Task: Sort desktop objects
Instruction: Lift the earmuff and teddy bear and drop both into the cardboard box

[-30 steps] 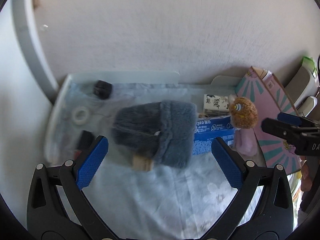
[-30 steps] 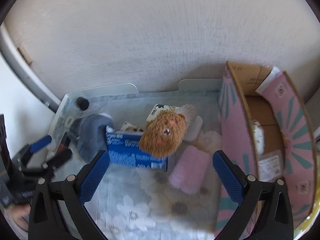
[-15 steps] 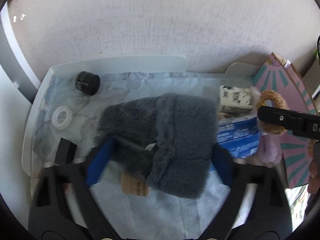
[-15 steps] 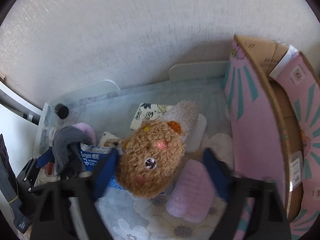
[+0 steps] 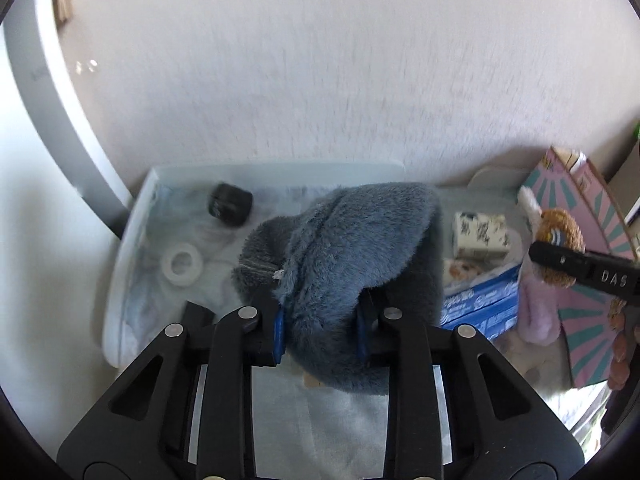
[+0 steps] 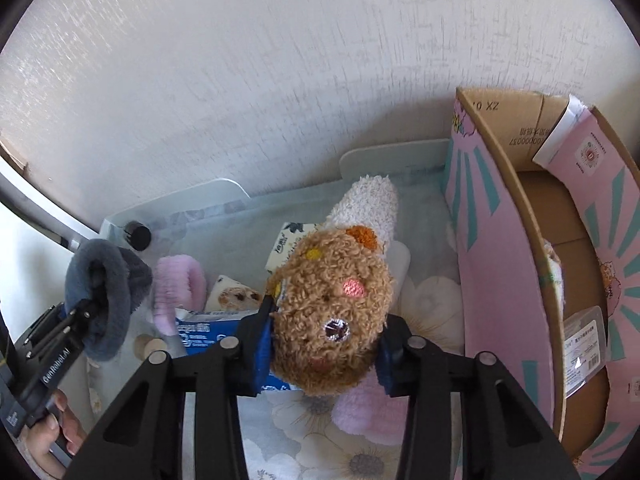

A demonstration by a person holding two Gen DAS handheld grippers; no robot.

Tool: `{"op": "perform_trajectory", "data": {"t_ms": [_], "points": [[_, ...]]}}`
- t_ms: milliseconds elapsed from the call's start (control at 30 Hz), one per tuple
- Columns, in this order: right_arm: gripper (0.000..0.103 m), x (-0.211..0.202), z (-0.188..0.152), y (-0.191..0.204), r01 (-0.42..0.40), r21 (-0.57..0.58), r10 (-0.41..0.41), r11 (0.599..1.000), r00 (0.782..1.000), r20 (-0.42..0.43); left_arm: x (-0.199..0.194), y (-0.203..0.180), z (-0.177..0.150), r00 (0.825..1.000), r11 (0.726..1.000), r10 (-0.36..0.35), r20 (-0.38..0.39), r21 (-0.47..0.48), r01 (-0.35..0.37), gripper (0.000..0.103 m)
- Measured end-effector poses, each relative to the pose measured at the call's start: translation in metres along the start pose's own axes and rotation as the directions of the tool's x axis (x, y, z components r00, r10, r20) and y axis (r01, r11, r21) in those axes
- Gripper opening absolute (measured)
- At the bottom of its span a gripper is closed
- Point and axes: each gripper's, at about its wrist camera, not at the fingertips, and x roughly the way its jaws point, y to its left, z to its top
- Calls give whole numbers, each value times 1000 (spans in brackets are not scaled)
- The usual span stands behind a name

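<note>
Now left gripper jaws closing on grey hat, right gripper jaws closing on bear plush, both earlier wide.

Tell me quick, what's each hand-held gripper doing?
Left hand-held gripper: closing on the grey furry slipper.
Right hand-held gripper: closing on the brown plush bear.

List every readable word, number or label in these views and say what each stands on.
"DAS": right gripper, on its black arm; the rest is cut off.
"GenRobot.AI": left gripper, along its arm.
"XZ" with a partial figure beside it: cardboard box, inner flap, upside down.
A long number on the same flap: too small to read.
Blue tissue pack: print blurred.
Clear packet in the box: label too small.
</note>
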Motion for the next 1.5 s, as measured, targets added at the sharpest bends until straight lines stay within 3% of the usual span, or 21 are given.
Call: {"op": "perform_trajectory", "data": {"t_ms": [200,400,700,1033,1500], "points": [[38,-25,2,11,-6,-62,7,998,1000,24,-27,-2,12,999,1000,-3,37,1,2,23],[38,-63,0,27,55,-144,-41,988,994,96,-47,-5,28,998,999,-30,61,-9,30,23],[38,-103,-3,20,18,-131,2,991,988,152,-82,-32,57,988,995,-93,121,36,89,23],[38,-138,-11,-10,47,-93,-28,995,981,194,-108,-81,75,971,981,-169,171,123,149,23],[38,-161,-30,-71,91,-20,-86,996,980,177,-103,-187,102,945,939,-288,155,241,247,23]]}}
